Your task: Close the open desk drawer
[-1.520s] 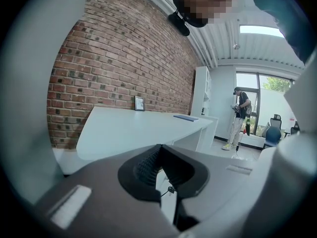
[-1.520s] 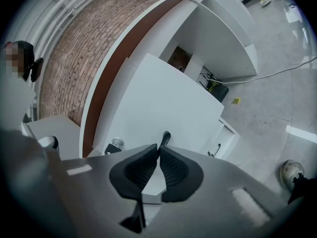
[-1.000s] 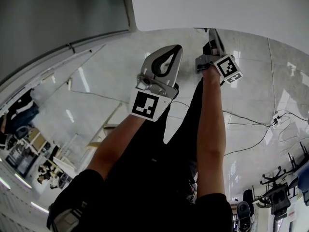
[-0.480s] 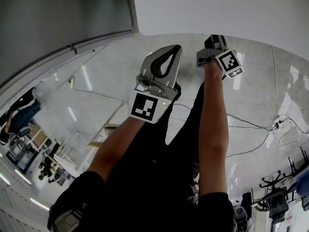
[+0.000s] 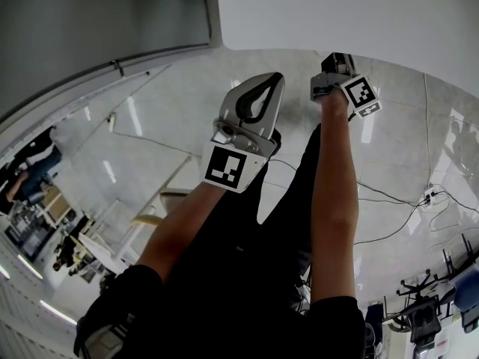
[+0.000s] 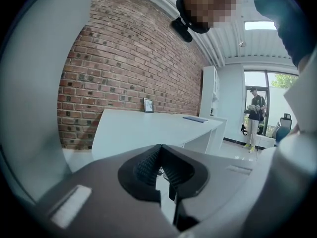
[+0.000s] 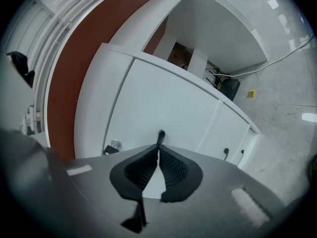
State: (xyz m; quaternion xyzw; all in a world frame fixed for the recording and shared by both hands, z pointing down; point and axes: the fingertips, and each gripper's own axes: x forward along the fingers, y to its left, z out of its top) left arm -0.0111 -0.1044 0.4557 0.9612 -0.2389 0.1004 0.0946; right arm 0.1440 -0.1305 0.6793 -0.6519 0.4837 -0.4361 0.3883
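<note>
White drawer front (image 7: pixel 163 98) straight ahead of the right gripper (image 7: pixel 159 150), with its thin dark handle (image 7: pixel 160 135) sticking up just past the jaw tips, tips almost together after opening a tiny bit just now, nothing between the pads. Left gripper (image 6: pixel 161 148) squeezed tight on nothing, facing a white desk (image 6: pixel 148 125) and a red brick wall (image 6: pixel 124 58). Shiny pale floor (image 5: pixel 404 140) with thin cables (image 5: pixel 393 194) below.

In the head view, the counter (image 5: pixel 337 13) top hides the drawer (image 7: pixel 163 98), and your right claw (image 5: pixel 337 62) has its tips lost under the counter's edge. Its jaws have just been opening. The drawer handle (image 7: pixel 160 137) sits at their tips with its lower end hidden, so contact is unclear.
</note>
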